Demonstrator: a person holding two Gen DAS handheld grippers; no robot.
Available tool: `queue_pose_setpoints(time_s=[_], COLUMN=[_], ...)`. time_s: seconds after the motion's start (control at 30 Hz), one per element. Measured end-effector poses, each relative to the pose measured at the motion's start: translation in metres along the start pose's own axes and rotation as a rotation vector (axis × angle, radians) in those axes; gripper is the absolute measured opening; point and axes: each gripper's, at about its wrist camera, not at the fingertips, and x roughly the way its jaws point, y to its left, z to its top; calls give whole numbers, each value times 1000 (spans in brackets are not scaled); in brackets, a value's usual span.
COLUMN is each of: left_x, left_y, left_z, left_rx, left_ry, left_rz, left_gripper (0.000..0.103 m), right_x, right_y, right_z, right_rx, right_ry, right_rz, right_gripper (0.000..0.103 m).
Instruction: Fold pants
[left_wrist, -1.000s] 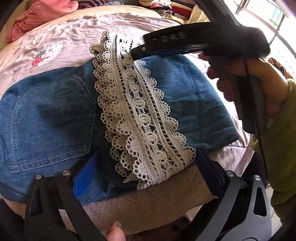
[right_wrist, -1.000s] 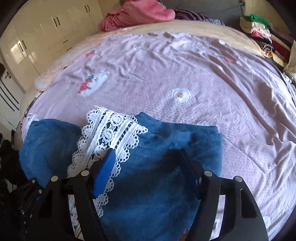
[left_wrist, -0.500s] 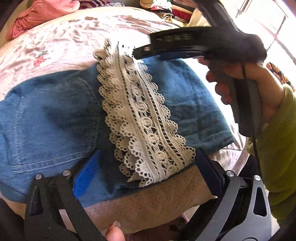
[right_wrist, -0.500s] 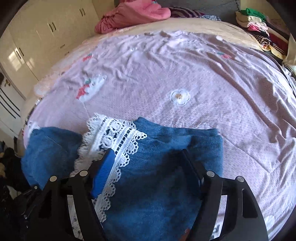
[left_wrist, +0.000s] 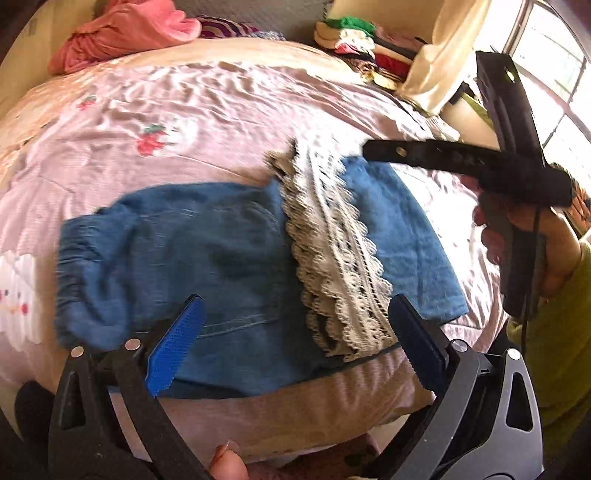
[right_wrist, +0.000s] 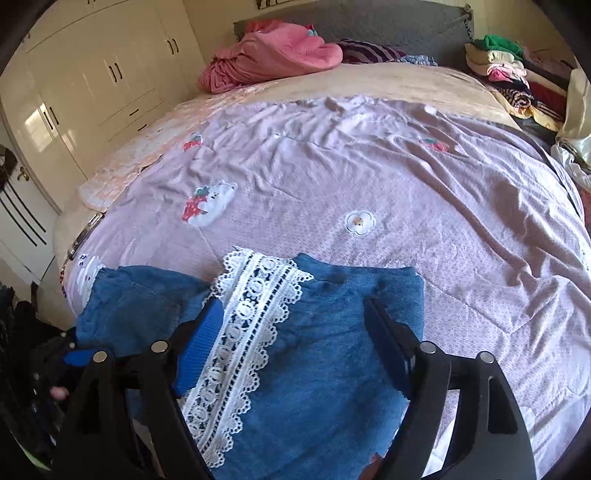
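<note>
Left gripper (left_wrist: 295, 343) hangs with its jaws spread and empty over the lower middle of its frame, above the pants (left_wrist: 221, 266), which lie folded on the bed (left_wrist: 207, 122), long axis running left to right. Across them the lace band (left_wrist: 332, 258) runs top to bottom. Right gripper (right_wrist: 291, 343), jaws opening with nothing pinched, hovers over the pants' right half, nearer that end.

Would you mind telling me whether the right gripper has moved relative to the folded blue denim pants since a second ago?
Yes. The right gripper has pulled up and back from the folded blue denim pants, which look smaller; its jaws are opening, gripping nothing.
</note>
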Motion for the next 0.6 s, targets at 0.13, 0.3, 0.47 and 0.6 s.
queue_pose_setpoints(time_s=[0.13, 0.3, 0.47, 0.6], left_x=[-16, -36, -55, -67], left_y=[11, 37, 70, 87], left_z=[0, 0, -3, -10], left_rx=[-17, -66, -142, -163], left_ry=[-27, -60, -81, -84], left_rz=[33, 84, 135, 166], left_gripper=[93, 93, 93, 93], right_x=[-7, -14, -15, -11], right_y=[11, 31, 56, 74], right_z=[1, 6, 9, 11], right_rx=[-14, -46, -95, -119], right_ry=[-21, -36, -41, -35], right_rz=[5, 24, 44, 63], right_gripper=[85, 88, 90, 91])
